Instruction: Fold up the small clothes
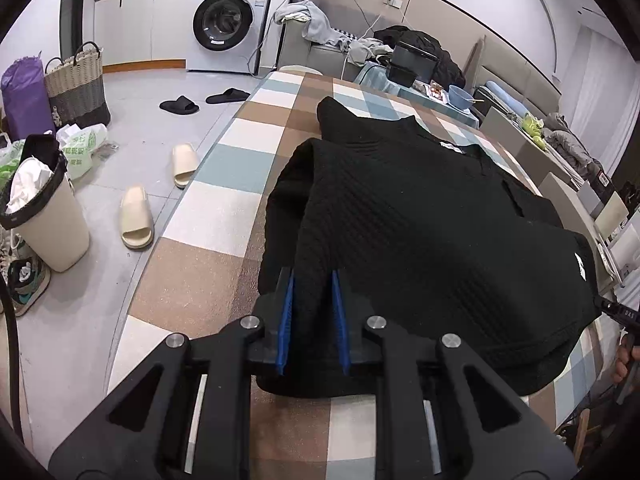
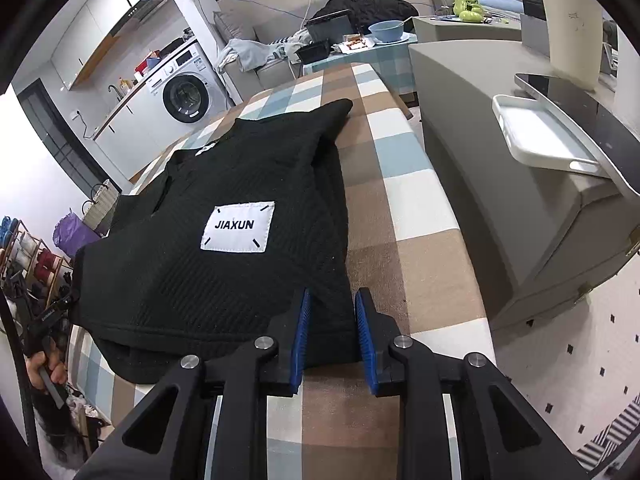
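A black knitted top lies spread on the checked tablecloth, one sleeve folded in over its body. In the left wrist view my left gripper sits at the top's near left corner, with the fabric filling the gap between its blue pads. The right wrist view shows the same top with a white JIAXUN patch. My right gripper is at the near right corner of the hem, its pads closed on a fold of the cloth. Both corners rest low on the table.
The floor to the left holds cream slippers, black slippers, a lined bin and a woven basket. A washing machine stands behind. On the right a grey cabinet carries a white tray.
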Action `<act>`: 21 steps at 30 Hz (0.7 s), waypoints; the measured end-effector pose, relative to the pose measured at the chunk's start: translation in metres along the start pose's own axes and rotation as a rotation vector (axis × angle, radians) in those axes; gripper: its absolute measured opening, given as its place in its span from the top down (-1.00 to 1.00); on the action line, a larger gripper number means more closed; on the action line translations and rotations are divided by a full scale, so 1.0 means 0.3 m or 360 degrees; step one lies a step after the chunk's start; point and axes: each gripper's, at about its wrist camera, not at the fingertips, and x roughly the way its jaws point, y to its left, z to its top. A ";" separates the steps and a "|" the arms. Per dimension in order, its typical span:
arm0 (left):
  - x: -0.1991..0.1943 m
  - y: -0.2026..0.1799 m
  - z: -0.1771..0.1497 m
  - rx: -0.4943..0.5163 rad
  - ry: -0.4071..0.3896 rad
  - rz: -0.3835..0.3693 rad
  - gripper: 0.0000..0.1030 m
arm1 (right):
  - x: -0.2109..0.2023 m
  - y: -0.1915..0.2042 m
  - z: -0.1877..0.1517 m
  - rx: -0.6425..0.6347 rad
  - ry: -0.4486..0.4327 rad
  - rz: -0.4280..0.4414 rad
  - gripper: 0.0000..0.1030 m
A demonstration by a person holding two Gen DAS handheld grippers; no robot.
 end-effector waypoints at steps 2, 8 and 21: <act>-0.001 0.008 0.000 -0.0001 0.0000 0.0023 0.70 | 0.009 0.006 -0.008 -0.0035 0.0024 -0.0016 0.60; -0.007 0.030 0.018 -0.0066 -0.0024 0.0044 0.61 | -0.024 0.021 -0.032 -0.0077 0.0029 -0.0008 0.62; 0.041 0.024 0.149 -0.0145 -0.0077 0.0001 0.01 | 0.099 0.038 0.209 0.0033 -0.0109 0.0011 0.20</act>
